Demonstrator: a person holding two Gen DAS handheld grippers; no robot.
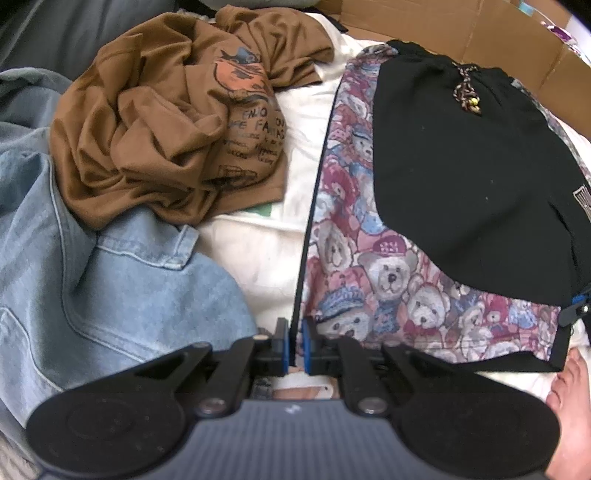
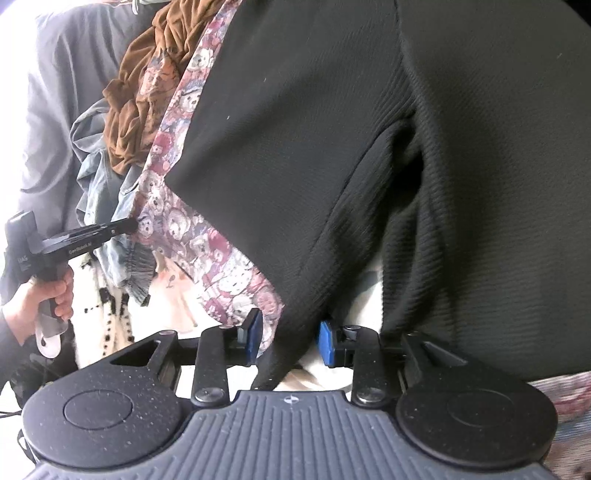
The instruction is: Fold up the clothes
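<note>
A teddy-bear print garment lies spread on a white sheet, with a black drawstring garment on top of it. My left gripper is shut on the dark-trimmed near edge of the teddy-bear garment. The right wrist view shows that gripper pinching the print fabric. My right gripper has a bunched fold of the black garment pressed between its blue pads, which stay somewhat apart. It shows as a blue bit at the garment's right corner.
A crumpled brown T-shirt and a light denim garment lie to the left. Cardboard rises at the back right. A bare foot is at the lower right. A hand holds the left gripper's handle.
</note>
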